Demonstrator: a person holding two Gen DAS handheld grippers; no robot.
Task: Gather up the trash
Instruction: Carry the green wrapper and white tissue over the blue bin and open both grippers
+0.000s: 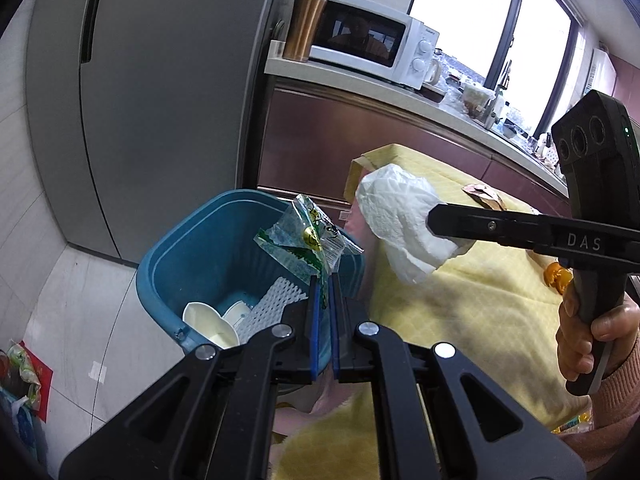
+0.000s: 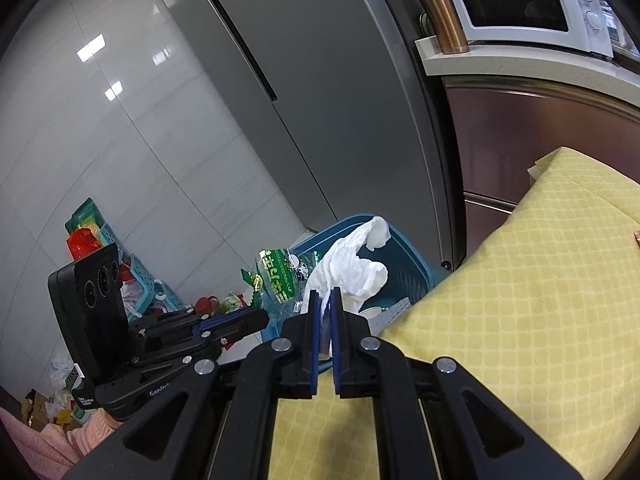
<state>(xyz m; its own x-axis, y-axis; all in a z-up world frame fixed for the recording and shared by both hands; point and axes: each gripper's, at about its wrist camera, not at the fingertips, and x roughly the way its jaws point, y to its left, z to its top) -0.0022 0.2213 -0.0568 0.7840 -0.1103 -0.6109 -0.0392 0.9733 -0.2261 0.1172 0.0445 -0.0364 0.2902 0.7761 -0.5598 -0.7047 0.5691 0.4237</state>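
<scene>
A: The kitchen has a yellow cloth on the surface, and the blue bin stands on the floor just beside its edge. Nearest to us, the left tool is closed on a corner of the clear snack wrapper, which hangs above the open bin.

B: And the right tool?

A: It is closed on the white tissue, which is over the edge of the surface, near the bin rim but maybe not fully above it.

B: What can go wrong?

A: I think the tissue is light, so if it is released too early, it can land on the cloth or the floor. Also the wrapper may stick to the pad. Farther back, the fridge and the microwave are not in danger.
</scene>
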